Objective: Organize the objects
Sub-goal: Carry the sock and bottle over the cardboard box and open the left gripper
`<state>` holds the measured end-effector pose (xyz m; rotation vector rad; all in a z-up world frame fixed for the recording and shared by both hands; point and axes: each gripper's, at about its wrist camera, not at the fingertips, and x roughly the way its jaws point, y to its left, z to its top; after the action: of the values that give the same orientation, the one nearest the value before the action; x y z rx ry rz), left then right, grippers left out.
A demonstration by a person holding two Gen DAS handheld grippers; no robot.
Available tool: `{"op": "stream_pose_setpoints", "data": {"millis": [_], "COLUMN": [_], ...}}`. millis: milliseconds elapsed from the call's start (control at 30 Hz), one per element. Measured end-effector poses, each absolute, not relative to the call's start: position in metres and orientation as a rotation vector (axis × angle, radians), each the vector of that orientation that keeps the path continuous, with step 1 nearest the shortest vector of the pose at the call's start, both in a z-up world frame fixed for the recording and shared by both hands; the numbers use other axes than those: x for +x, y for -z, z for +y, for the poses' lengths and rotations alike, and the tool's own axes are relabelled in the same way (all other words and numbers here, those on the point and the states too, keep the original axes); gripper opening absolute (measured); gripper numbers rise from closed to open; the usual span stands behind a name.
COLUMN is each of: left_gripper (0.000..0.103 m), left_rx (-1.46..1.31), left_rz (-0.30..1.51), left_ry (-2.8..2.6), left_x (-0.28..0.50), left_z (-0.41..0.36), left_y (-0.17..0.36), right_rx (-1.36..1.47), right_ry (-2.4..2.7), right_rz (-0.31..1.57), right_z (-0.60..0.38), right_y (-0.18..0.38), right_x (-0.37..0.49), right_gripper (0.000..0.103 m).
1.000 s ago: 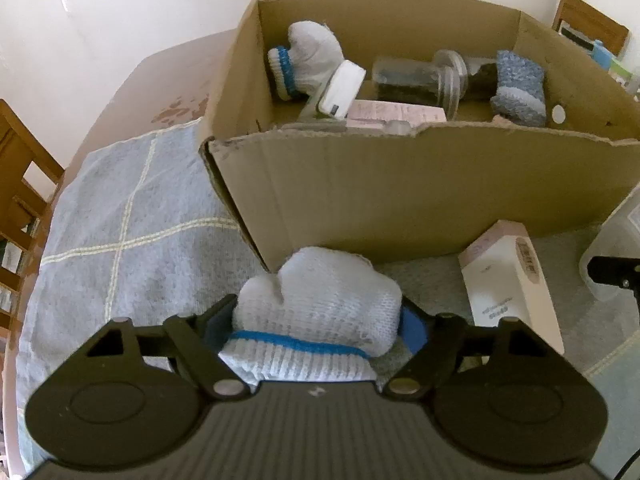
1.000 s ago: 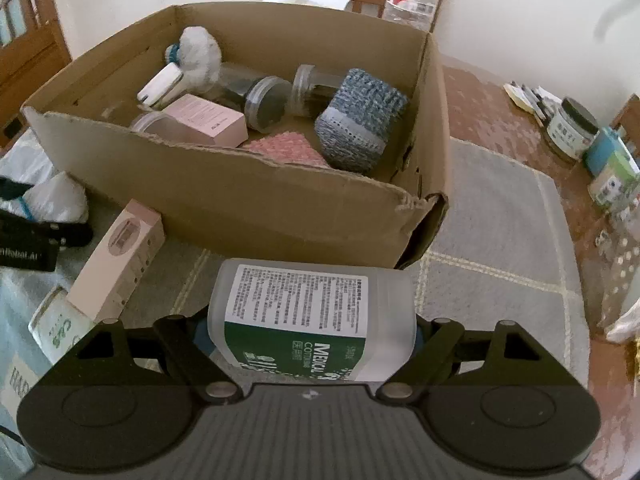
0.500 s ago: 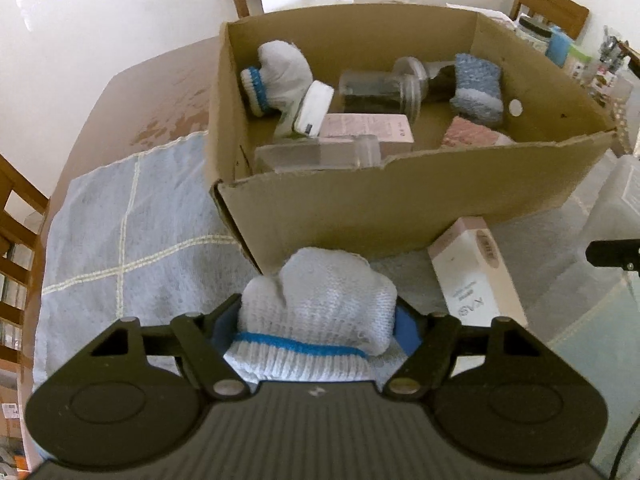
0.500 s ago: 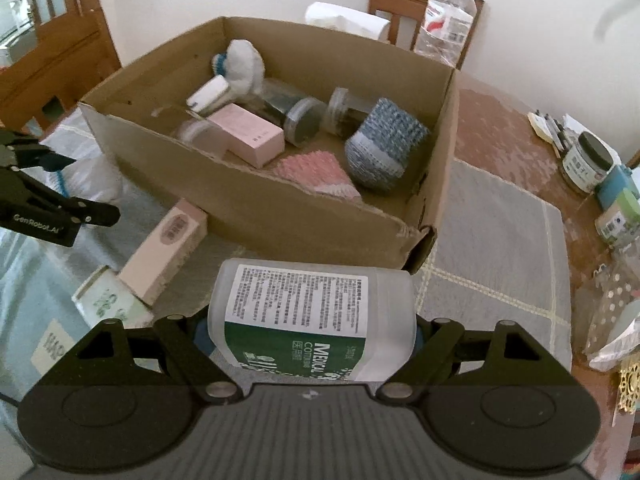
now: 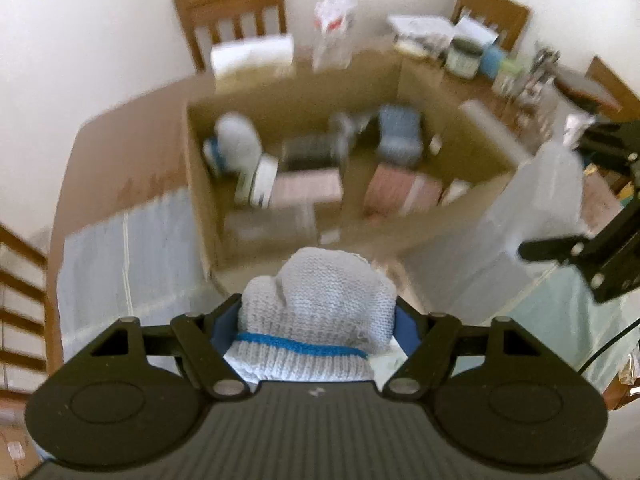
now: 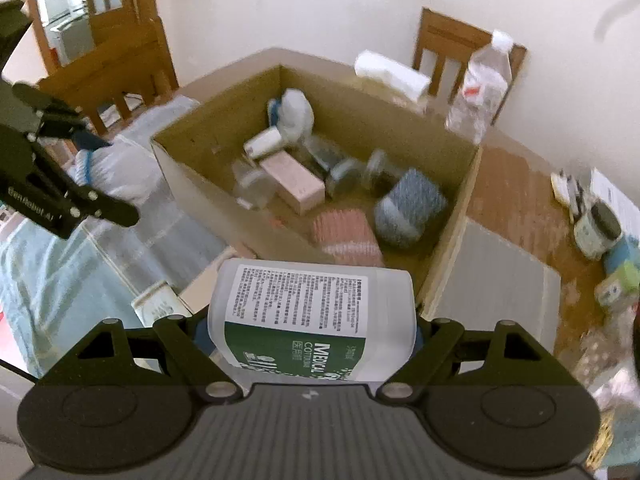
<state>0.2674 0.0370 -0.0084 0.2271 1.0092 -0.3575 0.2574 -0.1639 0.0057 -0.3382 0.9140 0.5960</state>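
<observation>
Left tool (image 5: 318, 320): yours, clenched on the white mitten (image 5: 320, 312); its jaws were just closing a little, mitten pressed between the blue pads.
White mitten: blue stripe at the cuff, thumb toward the left pad, held up in the air near the front wall of the box (image 5: 288, 92).
Cloth (image 5: 120, 264): pale blue with cream lines, spread on the brown tabletop (image 5: 120, 148) left of the box.
Box: open cardboard, top facing you, blurred in the left view.
Box contents, left to right: second white mitten (image 5: 238, 144) in the far left corner; small white case (image 5: 264, 178) just beside it; pink carton (image 5: 308, 188); dark clear jars (image 5: 316, 148) behind it; blue knitted piece (image 5: 400, 134); pink knitted piece (image 5: 404, 192) in front of that.
Right tool (image 6: 312, 340): yours, grasping the plastic bottle (image 6: 316, 312) sideways, both pads on its sides.
Plastic bottle: cloudy white, white and green label reading MEDICAL, lifted near the front right corner of the box.
Under the tools: a pink carton (image 6: 204, 280) and a small white pack (image 6: 156, 304) lie on the cloth in front of the box.
Far edge: paper roll (image 6: 390, 74) and clear water bottle (image 6: 480, 88) behind the box, wooden chairs (image 6: 444, 48) past them.
Right side of tabletop: jar with dark lid (image 6: 600, 228) and small clutter, too blurred to name.
</observation>
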Motion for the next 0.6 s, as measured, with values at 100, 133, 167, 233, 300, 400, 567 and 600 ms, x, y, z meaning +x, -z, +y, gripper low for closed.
{"op": "stream_pose_setpoints", "data": {"millis": [100,133,167,233,300,400,567,600], "left_gripper": [0.076,0.076,0.076,0.076,0.076,0.086,0.091,0.091], "left_rx": [0.233,0.237,0.244,0.256,0.251,0.238,0.251,0.233], "left_rz": [0.95,0.932,0.915,0.891,0.877,0.859,0.862,0.869], "left_ry": [0.378,0.385,0.388,0.389,0.386,0.399,0.345,0.352], "left_x": [0.276,0.28,0.287,0.299,0.312,0.328,0.337,0.336], "left_z": [0.027,0.023,0.019,0.012,0.005,-0.003,-0.004,-0.001], "left_y": [-0.011,-0.016,-0.019,-0.021,-0.022,-0.02,-0.005,-0.003], "right_rx": [-0.343,-0.343,-0.343,-0.34,-0.34,-0.346,-0.332,-0.331], "right_ry": [-0.6,-0.6,-0.599,-0.599,-0.602,-0.593,-0.577,-0.576], "right_rz": [0.876,0.864,0.857,0.839,0.826,0.816,0.824,0.824], "right_z": [-0.163,-0.164,-0.163,-0.164,-0.164,-0.165,-0.166,-0.167], "right_y": [-0.019,-0.024,-0.027,-0.033,-0.038,-0.04,-0.038,-0.037], "right_x": [0.26,0.262,0.263,0.266,0.269,0.274,0.28,0.281], "right_gripper": [0.087,0.087,0.087,0.087,0.087,0.087,0.087,0.087]}}
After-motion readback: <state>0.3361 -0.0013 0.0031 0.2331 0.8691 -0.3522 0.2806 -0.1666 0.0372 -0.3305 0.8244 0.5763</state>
